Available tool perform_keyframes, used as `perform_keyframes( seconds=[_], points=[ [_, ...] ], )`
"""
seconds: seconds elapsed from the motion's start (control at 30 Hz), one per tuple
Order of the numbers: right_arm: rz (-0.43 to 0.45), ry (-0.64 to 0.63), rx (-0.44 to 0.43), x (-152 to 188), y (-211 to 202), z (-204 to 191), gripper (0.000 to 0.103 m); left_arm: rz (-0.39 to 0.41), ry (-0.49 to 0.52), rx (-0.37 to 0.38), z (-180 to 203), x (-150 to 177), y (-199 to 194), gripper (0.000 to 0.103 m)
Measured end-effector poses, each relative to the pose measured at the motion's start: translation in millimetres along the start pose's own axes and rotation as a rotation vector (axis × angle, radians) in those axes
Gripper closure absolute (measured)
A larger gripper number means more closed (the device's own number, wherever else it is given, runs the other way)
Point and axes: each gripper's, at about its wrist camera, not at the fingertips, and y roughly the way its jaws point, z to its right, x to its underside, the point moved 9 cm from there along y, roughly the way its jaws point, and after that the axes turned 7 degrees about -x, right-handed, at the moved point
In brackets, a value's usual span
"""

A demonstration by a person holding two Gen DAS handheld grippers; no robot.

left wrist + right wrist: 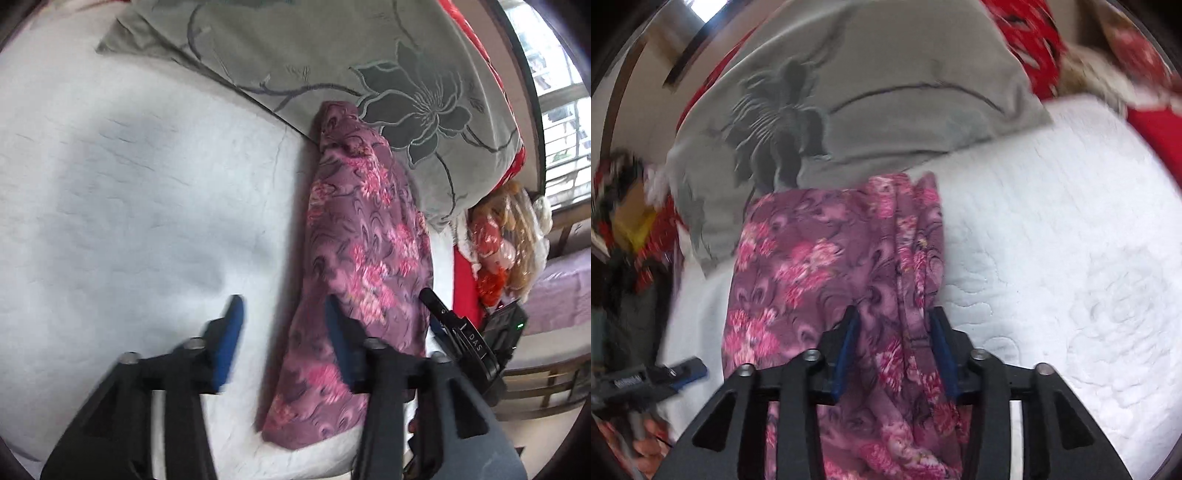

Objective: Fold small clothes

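A purple garment with pink flowers lies folded in a long strip on the white quilted bed, its far end against a grey flowered pillow. My left gripper is open over the garment's left edge, its right finger above the cloth. In the right wrist view the same garment runs toward the pillow. My right gripper is open, its jaws astride a bunched ridge of the garment without pinching it. The right gripper also shows in the left wrist view.
A red patterned cloth and a doll lie past the pillow at the bed's edge. White bed surface stretches to the garment's other side. A window and a wooden bench are beyond the bed.
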Motion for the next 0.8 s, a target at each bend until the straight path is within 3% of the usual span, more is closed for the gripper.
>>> perform_keyframes(
  seconds=[0.07,0.17,0.27,0.33,0.4,0.43,0.47,0.5,0.63,0.8],
  points=[
    [0.004,0.080,-0.075,-2,7,8,0.038,-0.032,-0.029,0.064,5,-2,13,0.052],
    [-0.015,0.143,-0.176,-4,22,15,0.032,-0.107,-0.072,0.163,20,-3,36,0.048],
    [-0.024,0.132,-0.238,-6,32,12,0.028,-0.136,-0.078,0.183,32,-2,51,0.047],
    [-0.031,0.113,-0.262,-9,34,7,0.027,-0.114,-0.066,0.178,41,-4,51,0.043],
    [-0.045,0.084,-0.267,-11,38,0,0.033,-0.092,-0.050,0.157,46,-6,51,0.048],
    [-0.052,0.054,-0.259,-11,38,-5,0.046,-0.080,-0.039,0.130,47,-7,51,0.056],
    [-0.057,0.023,-0.240,-11,39,-8,0.052,-0.070,-0.016,0.086,47,-6,51,0.072],
    [-0.057,-0.015,-0.210,-10,39,-12,0.053,-0.062,0.004,0.072,48,-5,50,0.075],
    [-0.011,-0.115,-0.141,-10,27,-27,0.067,-0.016,0.028,0.049,51,-2,36,0.080],
    [0.027,-0.193,-0.108,-6,4,-55,0.068,0.062,0.073,-0.006,52,5,4,0.080]
  ],
)
